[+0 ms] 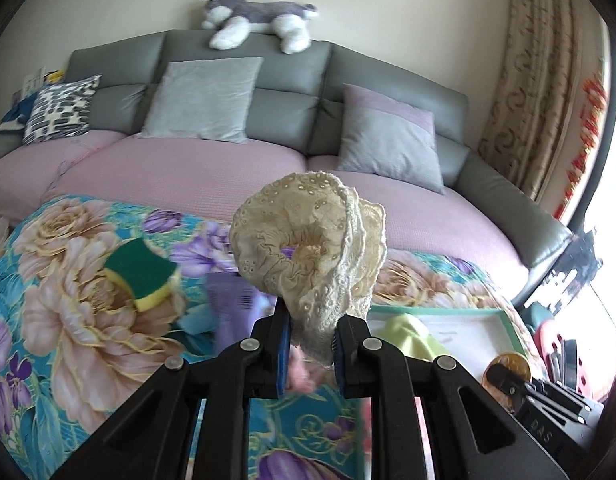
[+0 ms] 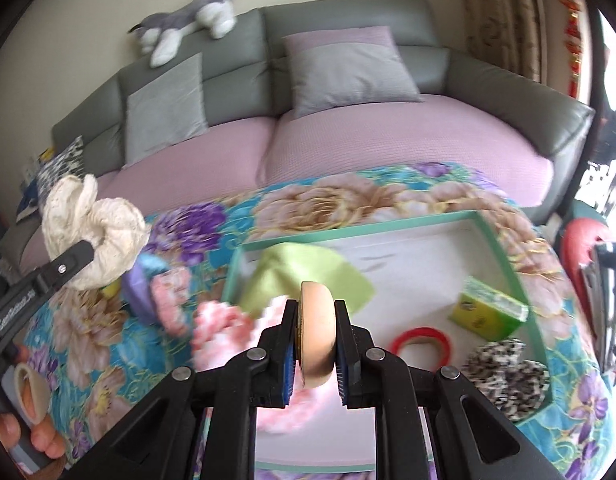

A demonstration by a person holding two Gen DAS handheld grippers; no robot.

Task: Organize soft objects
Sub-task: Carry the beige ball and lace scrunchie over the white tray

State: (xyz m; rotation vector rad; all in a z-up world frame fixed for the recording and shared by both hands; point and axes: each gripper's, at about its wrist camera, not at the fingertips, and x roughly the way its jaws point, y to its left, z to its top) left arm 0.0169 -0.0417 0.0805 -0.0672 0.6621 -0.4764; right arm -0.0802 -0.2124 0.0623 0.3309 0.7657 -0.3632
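Observation:
My left gripper is shut on a cream lace scrunchie and holds it up above the floral cloth; it also shows at the left of the right wrist view. My right gripper is shut on a beige round puff, held on edge above the green-rimmed tray. In the tray lie a green cloth, a yellow-green sponge pack, a red tape ring and a leopard scrunchie. A green-yellow sponge and pink fluffy pieces lie on the cloth.
A grey sofa with pink seat covers and several cushions stands behind the table. A plush husky lies on its backrest. A purple packet lies on the cloth. A curtain hangs at the right.

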